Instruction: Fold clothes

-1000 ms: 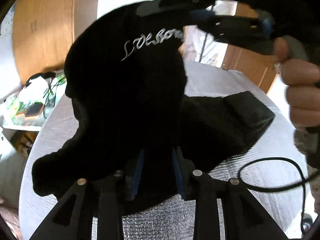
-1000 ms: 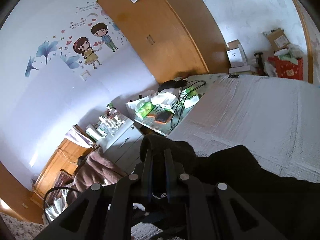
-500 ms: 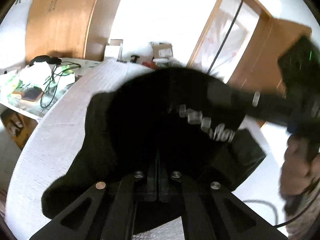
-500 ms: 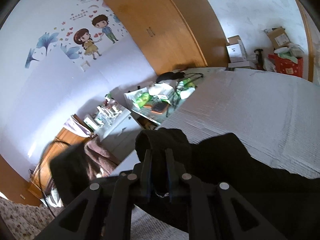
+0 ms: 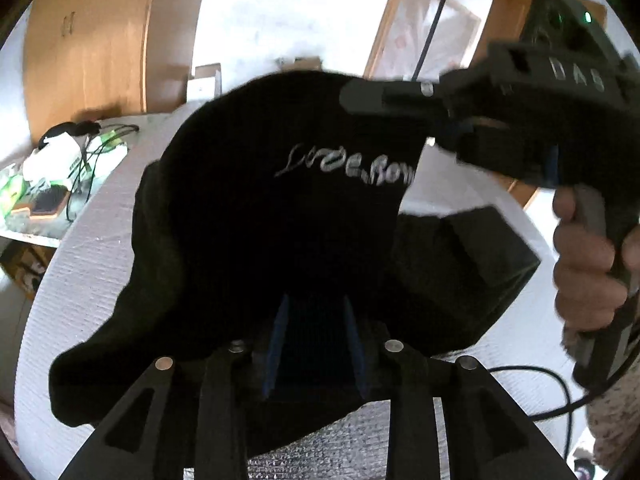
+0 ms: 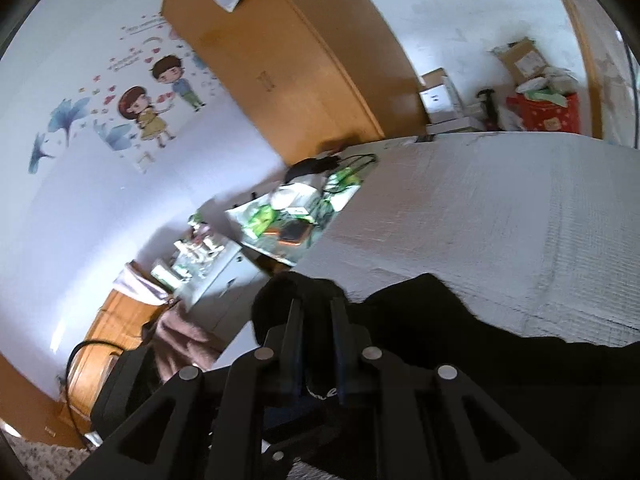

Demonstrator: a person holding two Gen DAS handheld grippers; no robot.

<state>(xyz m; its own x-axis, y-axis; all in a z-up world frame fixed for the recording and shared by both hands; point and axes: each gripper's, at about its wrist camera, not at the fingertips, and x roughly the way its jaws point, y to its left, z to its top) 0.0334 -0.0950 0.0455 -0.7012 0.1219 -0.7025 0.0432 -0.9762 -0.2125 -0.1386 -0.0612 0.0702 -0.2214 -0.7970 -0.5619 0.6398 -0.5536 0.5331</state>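
A black garment (image 5: 260,220) with silver lettering (image 5: 348,166) hangs above the white quilted bed (image 5: 80,260). Its lower part lies bunched on the bed (image 5: 480,248). My left gripper (image 5: 316,320) is under the hanging cloth; its jaws are opening, blue pads apart, with dark cloth between them and not pinched. My right gripper (image 5: 352,96), held by a hand (image 5: 580,260), is shut on the garment's top edge and lifts it. In the right wrist view the right gripper (image 6: 316,312) pinches a fold of the black garment (image 6: 480,340).
A cluttered bedside table (image 5: 52,184) stands left of the bed, also in the right wrist view as a bedside table (image 6: 288,216). A wooden wardrobe (image 6: 280,60) and boxes (image 6: 440,96) stand behind. A black cable (image 5: 552,396) lies on the bed at the right.
The left jaws were shut on the cloth half a second ago and now stand apart again. The right gripper has carried the garment's top edge across with a blur.
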